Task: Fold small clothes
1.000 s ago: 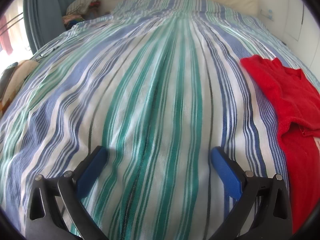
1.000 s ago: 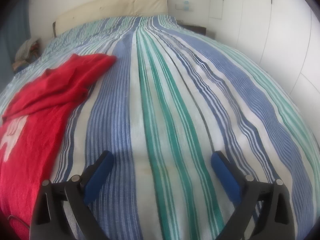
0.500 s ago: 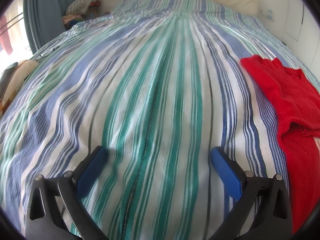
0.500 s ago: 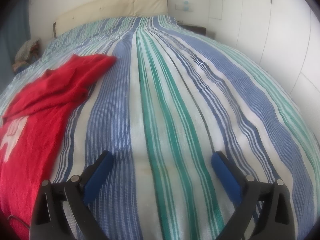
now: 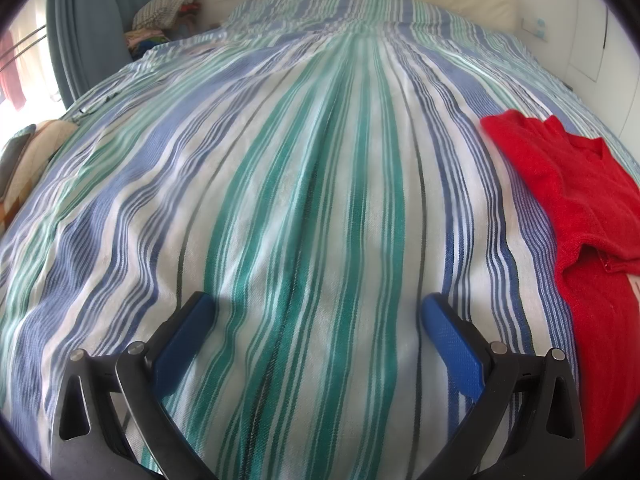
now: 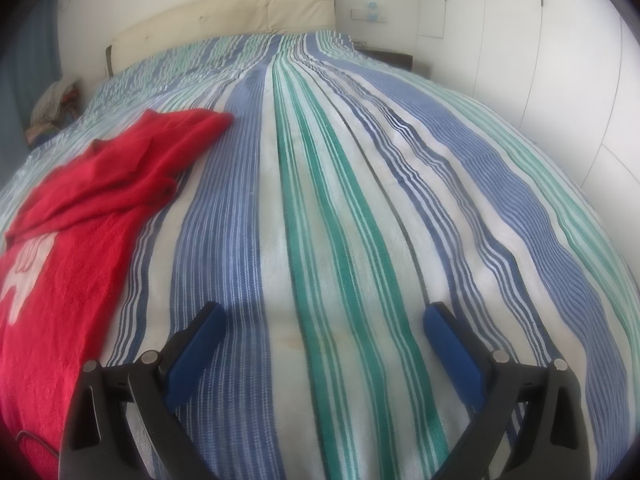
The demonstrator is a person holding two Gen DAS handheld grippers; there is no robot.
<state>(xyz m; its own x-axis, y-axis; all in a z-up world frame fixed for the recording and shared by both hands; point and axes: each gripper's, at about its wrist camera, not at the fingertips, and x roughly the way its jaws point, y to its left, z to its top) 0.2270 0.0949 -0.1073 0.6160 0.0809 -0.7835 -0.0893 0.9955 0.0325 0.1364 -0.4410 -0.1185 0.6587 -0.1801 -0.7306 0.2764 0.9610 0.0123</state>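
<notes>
Nothing grabbed yet. Left gripper (image 5: 314, 314) and right gripper (image 6: 320, 324) both spread wide, hovering over the blue-green striped bedspread (image 5: 304, 184). Rumpled red knit shirt (image 6: 80, 232) lying between them, at 3 o'clock of left, 9 o'clock of right; probably flanking it for a two-sided pickup.

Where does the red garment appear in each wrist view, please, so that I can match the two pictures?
Left wrist view: the red garment lies along the right edge, right of the open left gripper.
Right wrist view: it lies along the left edge, left of the open right gripper.
Shared landmark: the cream headboard at the far end of the striped bedspread.
</notes>
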